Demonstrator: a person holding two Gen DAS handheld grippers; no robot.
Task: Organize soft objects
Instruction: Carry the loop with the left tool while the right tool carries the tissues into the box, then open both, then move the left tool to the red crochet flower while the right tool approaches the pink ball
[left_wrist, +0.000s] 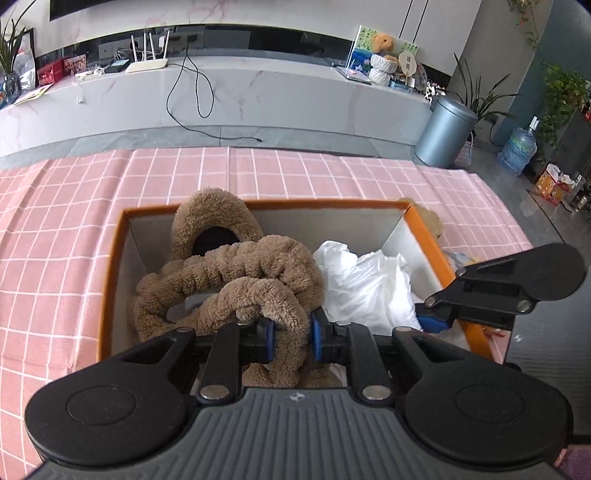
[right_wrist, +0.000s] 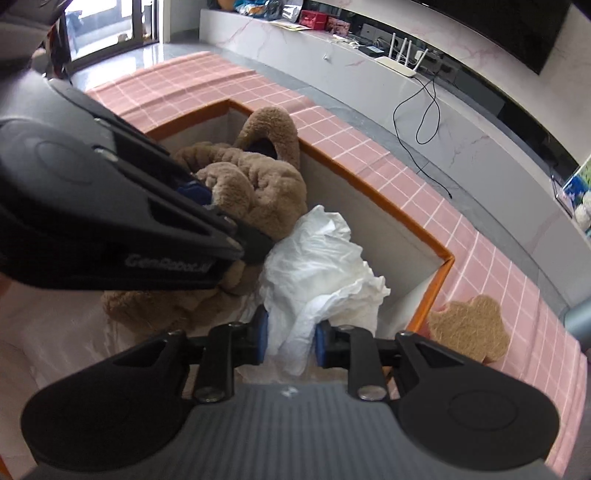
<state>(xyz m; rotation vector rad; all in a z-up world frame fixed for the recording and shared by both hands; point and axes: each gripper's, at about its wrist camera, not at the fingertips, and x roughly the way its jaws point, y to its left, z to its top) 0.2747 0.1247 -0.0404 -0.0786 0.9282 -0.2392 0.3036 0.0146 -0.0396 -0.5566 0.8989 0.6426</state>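
Note:
An orange-rimmed box (left_wrist: 110, 258) stands on the pink checked cloth; it shows in the right wrist view too (right_wrist: 373, 195). Inside it lie a brown fuzzy plush item (left_wrist: 236, 266) on the left and a crumpled white soft item (left_wrist: 365, 284) on the right. My left gripper (left_wrist: 290, 338) is shut on a loop of the brown plush (right_wrist: 255, 181) just over the box. My right gripper (right_wrist: 290, 338) is shut on a fold of the white item (right_wrist: 317, 266) inside the box. The right gripper also shows in the left wrist view (left_wrist: 436, 314).
A tan plush toy (right_wrist: 469, 325) lies on the cloth (left_wrist: 258, 173) just outside the box's right wall. Beyond the table stand a low marble cabinet (left_wrist: 258, 96) with a router and cable, and a grey bin (left_wrist: 445, 131).

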